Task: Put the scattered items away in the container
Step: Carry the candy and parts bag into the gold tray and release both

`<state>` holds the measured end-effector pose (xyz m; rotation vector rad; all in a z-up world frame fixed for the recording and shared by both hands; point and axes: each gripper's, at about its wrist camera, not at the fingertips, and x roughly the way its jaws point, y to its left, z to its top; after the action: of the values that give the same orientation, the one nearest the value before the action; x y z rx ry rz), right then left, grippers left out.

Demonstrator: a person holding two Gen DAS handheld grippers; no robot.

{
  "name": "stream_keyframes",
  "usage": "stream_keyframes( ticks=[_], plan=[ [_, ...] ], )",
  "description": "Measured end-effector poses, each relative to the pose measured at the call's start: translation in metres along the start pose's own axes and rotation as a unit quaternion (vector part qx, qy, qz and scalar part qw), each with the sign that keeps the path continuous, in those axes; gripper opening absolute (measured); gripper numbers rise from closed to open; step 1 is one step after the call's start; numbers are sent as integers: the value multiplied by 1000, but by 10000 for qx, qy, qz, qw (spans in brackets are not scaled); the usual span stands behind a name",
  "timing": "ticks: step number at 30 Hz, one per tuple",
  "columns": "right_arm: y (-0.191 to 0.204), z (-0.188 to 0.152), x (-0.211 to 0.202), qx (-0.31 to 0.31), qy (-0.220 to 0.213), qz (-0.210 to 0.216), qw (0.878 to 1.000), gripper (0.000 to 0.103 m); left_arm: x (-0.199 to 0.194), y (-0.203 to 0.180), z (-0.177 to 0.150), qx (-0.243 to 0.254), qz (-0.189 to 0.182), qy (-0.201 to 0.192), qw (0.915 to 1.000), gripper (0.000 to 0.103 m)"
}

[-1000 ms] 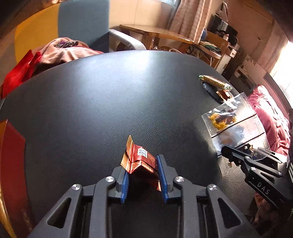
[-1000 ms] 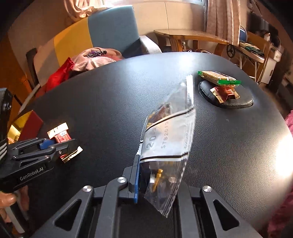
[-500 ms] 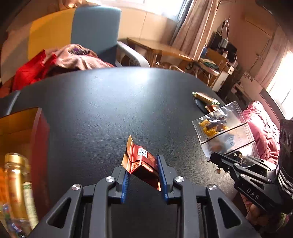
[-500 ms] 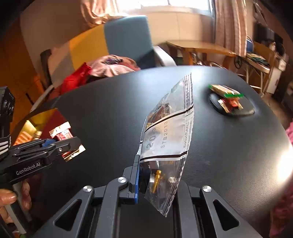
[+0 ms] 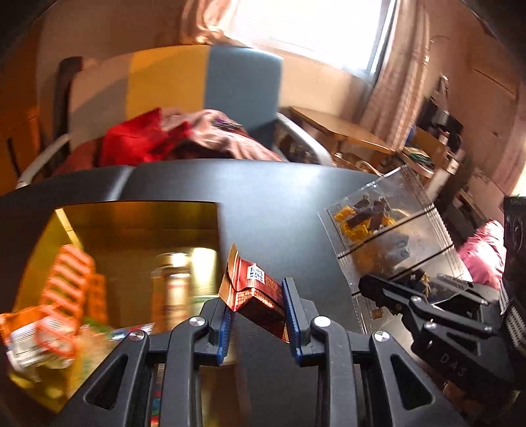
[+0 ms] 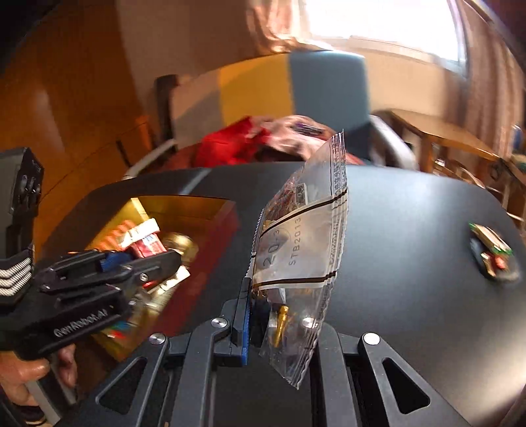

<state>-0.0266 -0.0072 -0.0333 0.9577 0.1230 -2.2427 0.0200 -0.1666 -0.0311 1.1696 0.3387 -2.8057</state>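
One gold-lined box [image 5: 138, 213] with a bottle [image 5: 172, 289] and orange packets [image 5: 70, 279] inside

Box [image 5: 210, 230] crowded with a bottle [image 5: 172, 289] and packets [image 5: 65, 295].

Bright window [image 5: 315, 29] at far right, pinkish curtains [image 5: 391, 88] beside it. Yellow-and-blue armchair [image 5: 210, 88] behind the black table [image 5: 263, 193], heaped with red and pink clothes [image 5: 184, 138]. Wooden side table [image 5: 342, 131] farther right.
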Motion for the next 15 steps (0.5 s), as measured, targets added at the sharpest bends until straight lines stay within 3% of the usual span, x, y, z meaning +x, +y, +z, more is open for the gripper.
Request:
stream_keyframes(
  ticks=[9,15],
  plan=[
    [91,21,37,-594,227,1002,9929,13,-31,84,-13,-562,700,-157,9958,27],
    [133,15,68,-950,612,1242,9858,13,-31,121,-25,-850,1006,-62,9913,28]
  ],
)
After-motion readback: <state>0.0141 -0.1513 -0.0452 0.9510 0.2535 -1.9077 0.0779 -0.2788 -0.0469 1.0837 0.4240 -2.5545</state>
